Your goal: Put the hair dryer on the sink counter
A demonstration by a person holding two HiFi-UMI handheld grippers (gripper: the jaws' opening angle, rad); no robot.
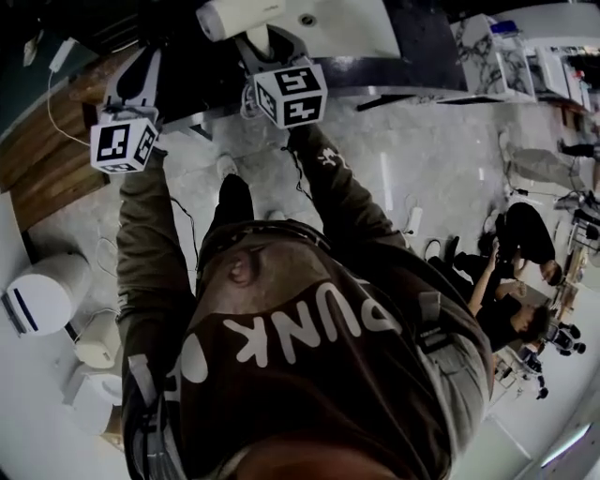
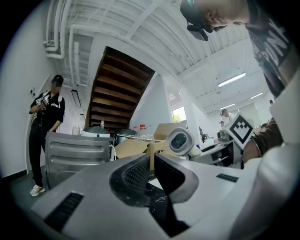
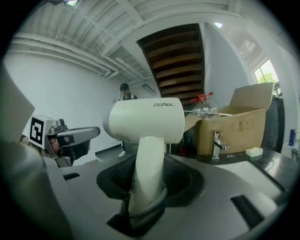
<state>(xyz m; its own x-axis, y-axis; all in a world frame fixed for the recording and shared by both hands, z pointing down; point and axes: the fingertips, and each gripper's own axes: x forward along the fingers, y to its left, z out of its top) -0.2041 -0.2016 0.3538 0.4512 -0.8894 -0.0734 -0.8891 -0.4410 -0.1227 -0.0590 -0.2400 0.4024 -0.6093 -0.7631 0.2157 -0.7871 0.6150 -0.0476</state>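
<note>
The white hair dryer (image 3: 145, 119) stands upright with its handle between the jaws of my right gripper (image 3: 150, 171), which is shut on it. In the head view the hair dryer (image 1: 239, 17) is held at the top, over the edge of the white sink basin (image 1: 347, 28) set in the dark counter (image 1: 422, 52). The right gripper (image 1: 261, 45) reaches up from its marker cube. My left gripper (image 1: 141, 70) hangs to the left of it, apart from the dryer. In the left gripper view the left gripper (image 2: 151, 164) is shut on nothing, and the hair dryer (image 2: 180, 140) shows beyond it.
A chrome faucet (image 3: 218, 143) and a cardboard box (image 3: 234, 119) stand on the counter (image 3: 243, 159) to the right. Round white appliances (image 1: 42, 295) sit on the floor at left. A person in black (image 2: 44, 131) stands by a metal rack (image 2: 77, 150). Seated people (image 1: 516, 253) are at right.
</note>
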